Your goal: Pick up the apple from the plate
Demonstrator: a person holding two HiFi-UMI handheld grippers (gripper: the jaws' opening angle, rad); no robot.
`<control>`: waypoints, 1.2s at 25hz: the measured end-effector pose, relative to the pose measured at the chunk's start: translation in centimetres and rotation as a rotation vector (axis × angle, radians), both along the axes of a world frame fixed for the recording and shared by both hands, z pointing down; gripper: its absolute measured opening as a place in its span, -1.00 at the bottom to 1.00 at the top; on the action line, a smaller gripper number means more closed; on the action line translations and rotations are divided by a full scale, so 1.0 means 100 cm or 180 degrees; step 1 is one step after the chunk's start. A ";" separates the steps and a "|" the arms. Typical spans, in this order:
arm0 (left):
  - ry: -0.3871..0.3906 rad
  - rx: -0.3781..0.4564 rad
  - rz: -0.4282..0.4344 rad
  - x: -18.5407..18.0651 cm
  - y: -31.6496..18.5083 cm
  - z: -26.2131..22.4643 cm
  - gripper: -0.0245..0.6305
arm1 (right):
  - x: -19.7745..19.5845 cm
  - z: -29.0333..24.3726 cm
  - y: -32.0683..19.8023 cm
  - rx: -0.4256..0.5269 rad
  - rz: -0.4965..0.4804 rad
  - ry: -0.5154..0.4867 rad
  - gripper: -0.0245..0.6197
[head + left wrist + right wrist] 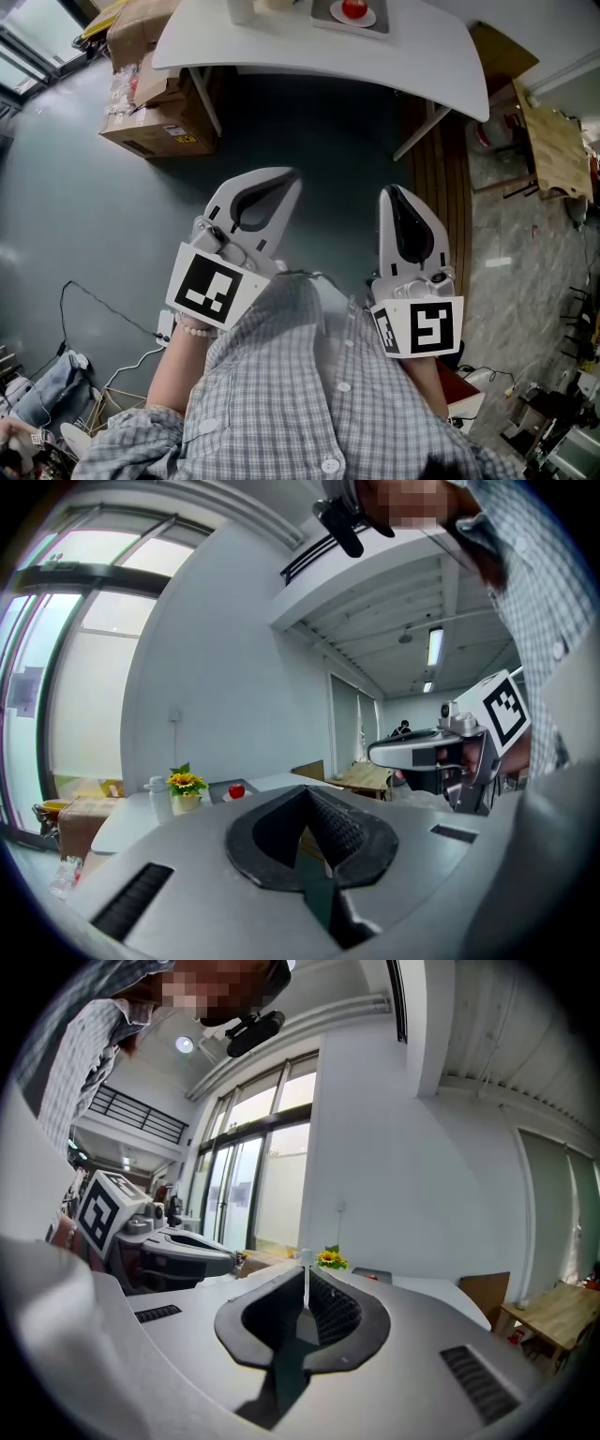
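Room: grey-green floor, white counter (281, 42) ahead | apple (354, 8): on its plate (368, 20) on the counter | left gripper (284, 181): jaws closed tip to tip, holding nothing | right gripper (392, 193): jaws closed, holding nothing | both grippers well apart from the counter

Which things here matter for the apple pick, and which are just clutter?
Job: apple; plate; left gripper and right gripper, both shut and empty.
Lying about: cardboard boxes; flowers; wooden table.
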State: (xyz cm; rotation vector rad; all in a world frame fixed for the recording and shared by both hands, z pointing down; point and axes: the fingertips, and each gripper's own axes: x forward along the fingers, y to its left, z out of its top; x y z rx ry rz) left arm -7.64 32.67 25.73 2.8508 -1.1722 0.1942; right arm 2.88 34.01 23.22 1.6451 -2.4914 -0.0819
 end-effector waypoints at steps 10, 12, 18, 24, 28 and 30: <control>-0.0147 0.0107 -0.0086 -0.036 0.005 0.004 -0.90 | -0.022 0.008 0.005 0.0055 0.0066 0.0139 -0.83; -0.0209 0.0140 -0.0078 -0.039 0.007 0.005 -0.90 | -0.025 0.009 0.006 0.0056 0.0075 0.0164 -0.83; -0.0195 0.0078 -0.0098 -0.043 0.002 0.009 -0.90 | -0.022 0.012 -0.002 0.0008 0.0131 0.0172 -0.83; -0.0108 0.0011 -0.0202 -0.043 -0.016 0.008 -0.90 | -0.012 0.016 -0.020 -0.0041 0.0108 0.0206 -0.83; -0.0078 -0.0045 -0.0287 -0.039 -0.034 0.010 -0.90 | -0.003 0.019 -0.042 -0.0063 0.0075 0.0189 -0.83; -0.0100 -0.0045 -0.0326 -0.035 -0.046 0.011 -0.90 | 0.001 0.022 -0.055 -0.0094 0.0027 0.0183 -0.83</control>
